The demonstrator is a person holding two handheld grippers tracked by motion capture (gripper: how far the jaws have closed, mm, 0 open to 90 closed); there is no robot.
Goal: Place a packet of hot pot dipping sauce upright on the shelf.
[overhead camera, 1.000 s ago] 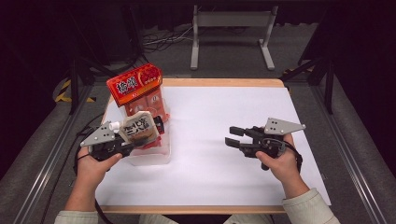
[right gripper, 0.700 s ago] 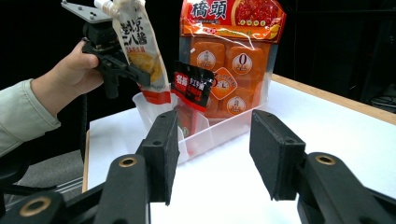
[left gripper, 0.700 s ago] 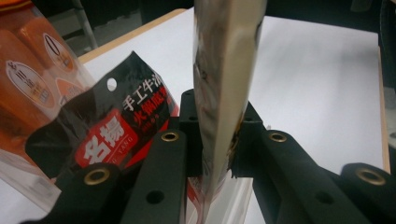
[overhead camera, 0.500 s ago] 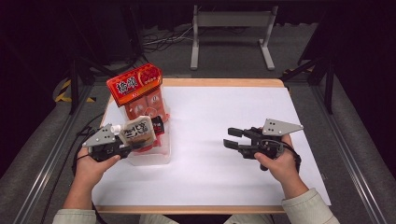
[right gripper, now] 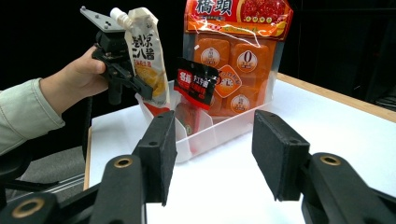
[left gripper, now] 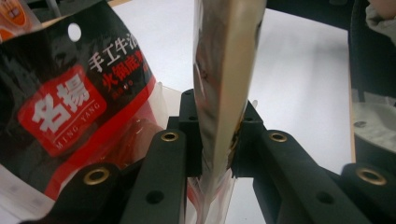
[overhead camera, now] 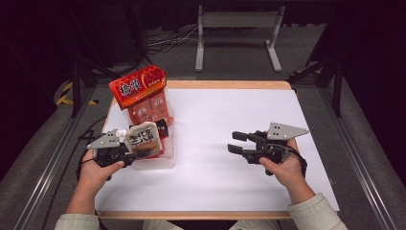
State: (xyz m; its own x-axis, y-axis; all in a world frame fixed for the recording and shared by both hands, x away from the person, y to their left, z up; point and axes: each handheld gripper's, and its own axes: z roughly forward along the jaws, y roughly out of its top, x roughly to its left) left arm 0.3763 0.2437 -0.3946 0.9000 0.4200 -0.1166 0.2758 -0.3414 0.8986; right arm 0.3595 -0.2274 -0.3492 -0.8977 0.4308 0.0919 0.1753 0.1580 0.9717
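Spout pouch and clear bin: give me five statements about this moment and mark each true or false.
1. The left gripper is shut on the spout pouch. True.
2. The right gripper holds a packet. False: its jaws stand open and hold nothing.
3. The black-and-red packet stands in the clear bin. True.
4. The big orange bag lies flat on the table. False: it stands upright in the bin.
5. The pouch's spout points down. False: it is at the top.
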